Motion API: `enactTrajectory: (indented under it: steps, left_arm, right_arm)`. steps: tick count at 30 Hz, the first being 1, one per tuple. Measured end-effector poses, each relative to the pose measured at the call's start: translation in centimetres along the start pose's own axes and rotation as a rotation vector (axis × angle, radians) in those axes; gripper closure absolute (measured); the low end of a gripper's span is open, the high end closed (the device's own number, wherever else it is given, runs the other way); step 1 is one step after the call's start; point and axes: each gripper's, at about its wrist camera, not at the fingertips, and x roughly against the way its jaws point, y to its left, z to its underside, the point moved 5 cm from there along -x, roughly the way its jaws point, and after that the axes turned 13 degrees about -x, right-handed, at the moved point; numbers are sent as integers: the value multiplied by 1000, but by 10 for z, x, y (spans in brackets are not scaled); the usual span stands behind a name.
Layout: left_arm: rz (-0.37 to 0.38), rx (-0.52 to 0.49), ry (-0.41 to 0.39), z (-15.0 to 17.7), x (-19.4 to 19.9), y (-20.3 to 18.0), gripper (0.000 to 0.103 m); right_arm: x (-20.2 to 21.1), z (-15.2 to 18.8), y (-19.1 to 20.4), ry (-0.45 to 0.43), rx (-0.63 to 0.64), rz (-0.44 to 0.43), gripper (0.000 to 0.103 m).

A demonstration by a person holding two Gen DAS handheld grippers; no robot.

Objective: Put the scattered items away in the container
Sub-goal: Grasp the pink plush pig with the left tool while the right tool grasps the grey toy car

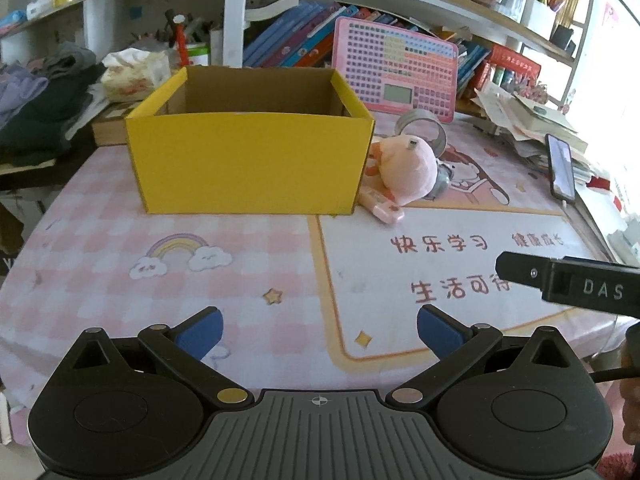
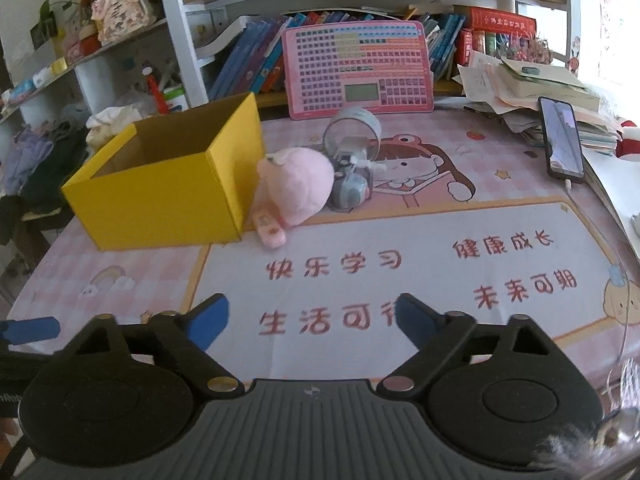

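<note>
Both grippers, left gripper (image 1: pixel 320 330) and right gripper (image 2: pixel 310 318), hover empty with jaws apart; the pink plush (image 2: pixel 298 188) at eleven o'clock, touching the yellow box (image 2: pixel 168 196), probably wants a centred grasp.

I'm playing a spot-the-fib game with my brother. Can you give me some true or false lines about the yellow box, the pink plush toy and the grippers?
1. The yellow cardboard box stands open at the top. True.
2. The round pink plush toy lies inside the box. False: it lies on the pink checked desk mat beside the box.
3. The right gripper holds a roll of tape. False: its blue-padded jaws are open with nothing between them.
4. A black phone leans against a pile of papers. True.
5. The left gripper is open and holds nothing. True.
</note>
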Motion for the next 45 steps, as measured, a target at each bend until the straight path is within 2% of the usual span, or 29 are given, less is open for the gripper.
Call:
enactTrajectory:
  steps: [3, 16, 23, 28, 36, 39, 45]
  left_arm:
    - [-2, 3, -4, -10, -9, -4, 0]
    - [-60, 58, -16, -53, -34, -21, 0]
    - [-92, 40, -27, -76, -50, -44, 0]
    - [-96, -11, -45, -92, -64, -64, 1]
    - [-113, -190, -88, -124, -91, -104, 7]
    - [-130, -199, -59, -132, -110, -111, 16]
    - [-191, -181, -13, -142, -145, -110, 19]
  right_arm:
    - [-8, -14, -4, 4, 3, -18, 22]
    - [-44, -65, -19, 21, 64, -94, 22]
    - [-62, -88, -37, 29, 78, -144, 22]
    - [-78, -100, -60, 47, 44, -142, 26]
    - [-96, -116, -90, 69, -7, -157, 30]
    - [-106, -125, -101, 89, -40, -159, 30]
    - [-123, -140, -114, 134, -106, -181, 30]
